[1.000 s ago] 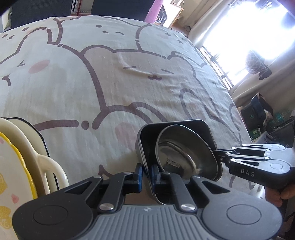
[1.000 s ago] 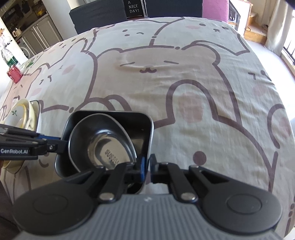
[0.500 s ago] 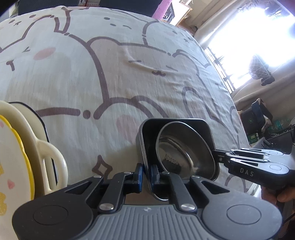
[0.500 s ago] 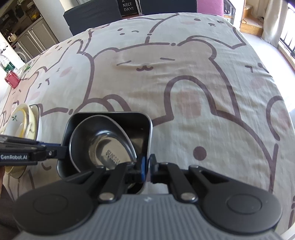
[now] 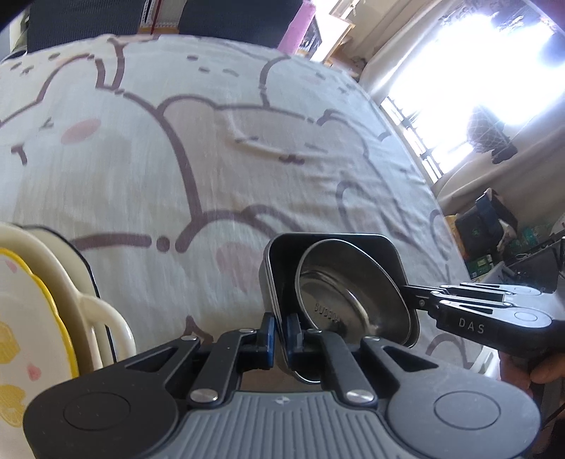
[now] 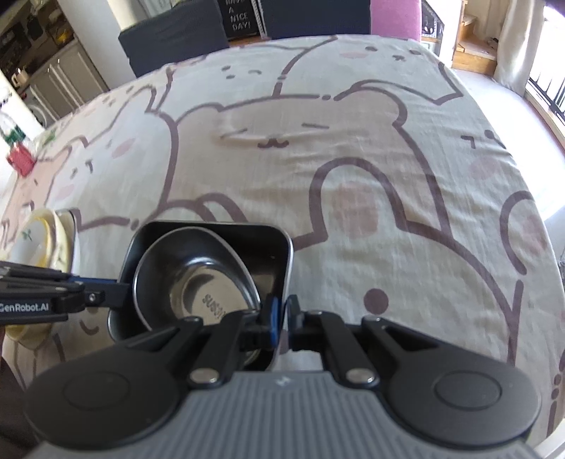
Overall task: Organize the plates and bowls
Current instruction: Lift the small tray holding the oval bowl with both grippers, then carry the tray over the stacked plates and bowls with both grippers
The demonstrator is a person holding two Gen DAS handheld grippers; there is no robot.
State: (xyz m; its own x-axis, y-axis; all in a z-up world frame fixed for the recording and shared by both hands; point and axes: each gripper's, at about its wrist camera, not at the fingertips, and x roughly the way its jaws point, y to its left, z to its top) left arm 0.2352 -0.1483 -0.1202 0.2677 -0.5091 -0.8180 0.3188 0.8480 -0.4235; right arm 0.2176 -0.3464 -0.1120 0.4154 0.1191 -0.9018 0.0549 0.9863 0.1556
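- Cartoon-bear tablecloth [image 6: 353, 148] is spreading beneath my fingers.
- My left gripper [image 5: 279, 330] is clenching the black square dish's [image 5: 279, 261] rim.
- My right gripper [image 6: 281, 317] is pinching its opposite rim.
- A steel bowl [image 6: 197, 282] is leaning inside, just beyond my fingertips.
- Cream plates [image 5: 42, 300] are stacking leftward.

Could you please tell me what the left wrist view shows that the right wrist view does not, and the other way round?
Only the left wrist view shows the bright window and the cream dish's looped handle. Only the right wrist view shows the "nice day" sign, the kitchen cabinets and a red item. Both show the black tray holding a steel bowl, the left gripper and right gripper clamped on opposite tray walls, and the bear-print cloth.
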